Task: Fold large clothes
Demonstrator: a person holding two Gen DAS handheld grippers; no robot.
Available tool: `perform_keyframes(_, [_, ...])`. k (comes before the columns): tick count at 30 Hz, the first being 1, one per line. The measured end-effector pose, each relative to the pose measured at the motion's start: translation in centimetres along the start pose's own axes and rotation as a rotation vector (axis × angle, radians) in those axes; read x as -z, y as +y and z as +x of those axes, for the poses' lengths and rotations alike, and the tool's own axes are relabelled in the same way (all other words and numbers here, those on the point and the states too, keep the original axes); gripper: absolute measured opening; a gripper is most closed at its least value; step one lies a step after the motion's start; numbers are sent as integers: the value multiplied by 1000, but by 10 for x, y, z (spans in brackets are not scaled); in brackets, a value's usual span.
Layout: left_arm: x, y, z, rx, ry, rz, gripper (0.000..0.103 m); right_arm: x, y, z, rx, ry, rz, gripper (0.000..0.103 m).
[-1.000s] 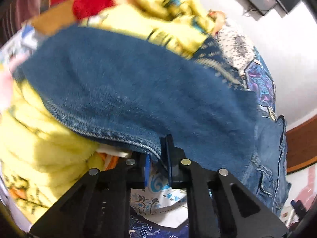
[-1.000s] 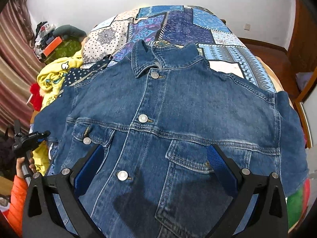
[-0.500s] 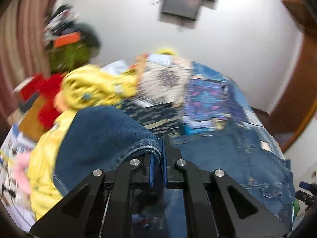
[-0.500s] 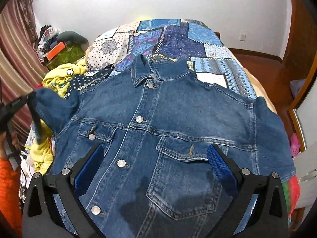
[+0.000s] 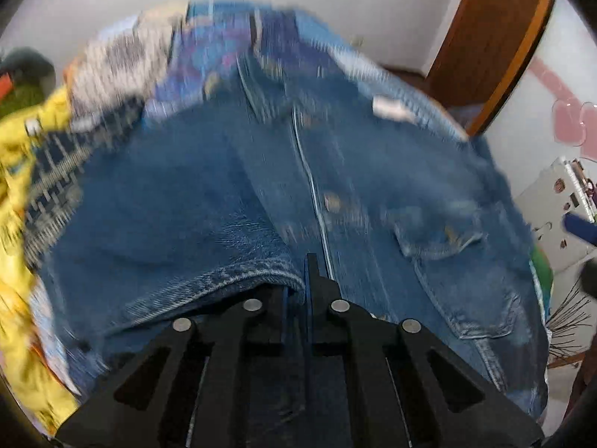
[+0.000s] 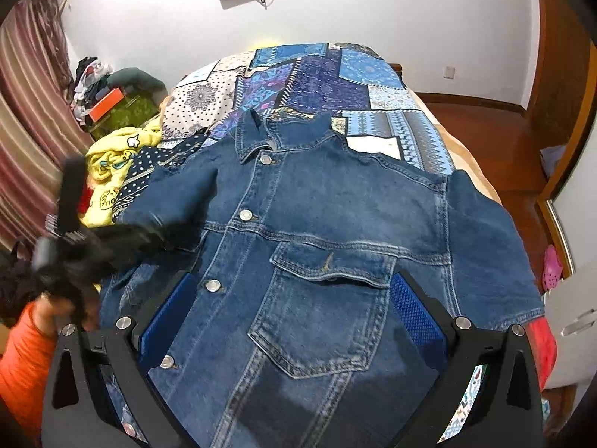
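On a quilt-covered bed [image 6: 321, 74], the left gripper [image 5: 304, 280], clamped on a denim jacket's [image 6: 335, 205] sleeve cuff [image 5: 238, 274], should lay it flat across the chest; the right gripper [image 6: 294, 313] hovers with its jaws apart.

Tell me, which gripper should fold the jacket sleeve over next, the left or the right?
Probably the left. The left gripper is already shut on the sleeve cuff of the denim jacket, over its front. The right gripper hangs open above the chest pocket, holding nothing.
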State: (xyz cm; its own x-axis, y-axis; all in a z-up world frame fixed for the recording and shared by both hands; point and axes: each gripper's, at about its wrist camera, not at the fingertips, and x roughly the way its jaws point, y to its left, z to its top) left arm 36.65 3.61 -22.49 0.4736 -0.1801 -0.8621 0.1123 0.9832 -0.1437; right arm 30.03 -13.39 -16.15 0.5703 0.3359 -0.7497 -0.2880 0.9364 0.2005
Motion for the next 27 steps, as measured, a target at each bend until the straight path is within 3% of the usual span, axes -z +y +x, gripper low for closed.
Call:
perform_keyframes(2, [6,3,11,0,35,-30,8,4,-4,-2,2,1,7,103])
perform_keyframes(4, [10,4,14,32,48,-53,17,7,-7,-4,7,2,10,103])
perform_keyframes(6, [14,6,13,79,56,-74,36,9,-8,-4,15,7,9,103])
perform_keyframes(9, [19,10,2,129,70,-95,51,10,-8,-3,17,12,14,103])
perform_keyframes(13, [27,17,-24,147,41,-128,53,10,-6,-4,14,11,18,103])
perform_keyframes(21, [41,110,-89,119,-136,-368,76,7,5,2,14,15,1,103])
perform_keyframes(25, [59,162,-88,103,-133,-517,76,6,13,10,7,27,1,103])
perform_keyframes(27, [73,186,-79,133,-115,-609,76,6,16,14,5,34,-1,103])
